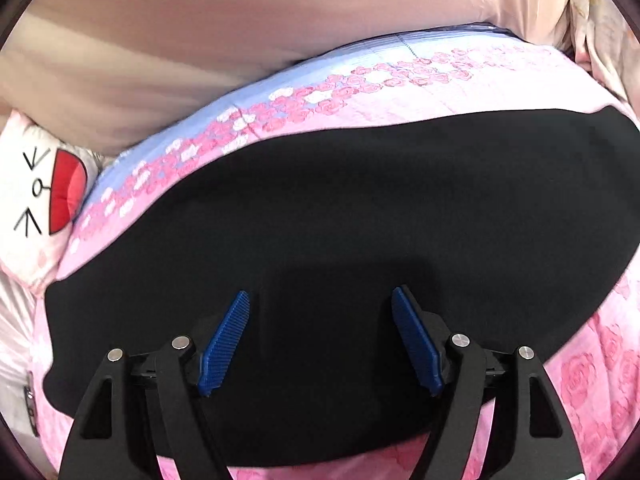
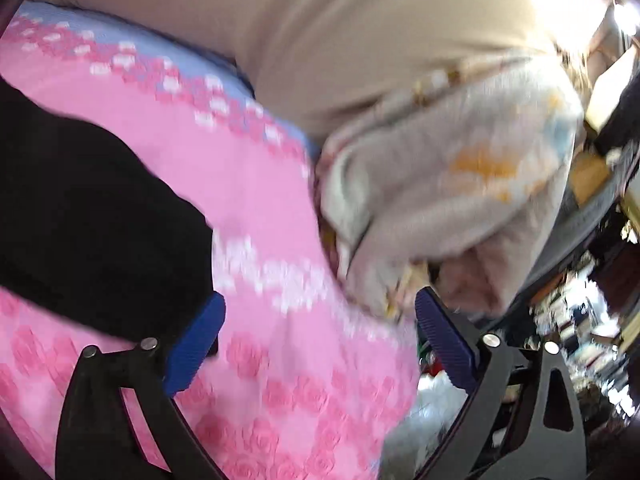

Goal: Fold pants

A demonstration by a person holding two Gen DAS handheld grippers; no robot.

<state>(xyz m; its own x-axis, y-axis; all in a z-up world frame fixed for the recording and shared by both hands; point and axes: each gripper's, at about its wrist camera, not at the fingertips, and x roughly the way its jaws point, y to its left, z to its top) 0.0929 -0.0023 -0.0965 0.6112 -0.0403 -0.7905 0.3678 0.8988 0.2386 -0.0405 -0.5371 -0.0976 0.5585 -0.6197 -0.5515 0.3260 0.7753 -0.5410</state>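
Note:
The black pants [image 1: 360,208] lie flat as a long smooth band across a pink rose-print bedspread [image 1: 400,92]. My left gripper [image 1: 320,300] is open and empty, its blue pads [image 1: 226,340] hovering over the near edge of the pants. In the blurred right wrist view, one end of the pants [image 2: 92,220] lies at the left on the bedspread [image 2: 280,380]. My right gripper [image 2: 318,308] is open and empty, off the right end of the pants above the bedspread.
A white cushion [image 1: 36,196] with a red mouth lies at the far left. A beige wall or headboard [image 1: 200,40] runs behind the bed. A pale bundled quilt [image 2: 460,184] sits at the bed's right end; cluttered floor items [image 2: 580,320] lie beyond.

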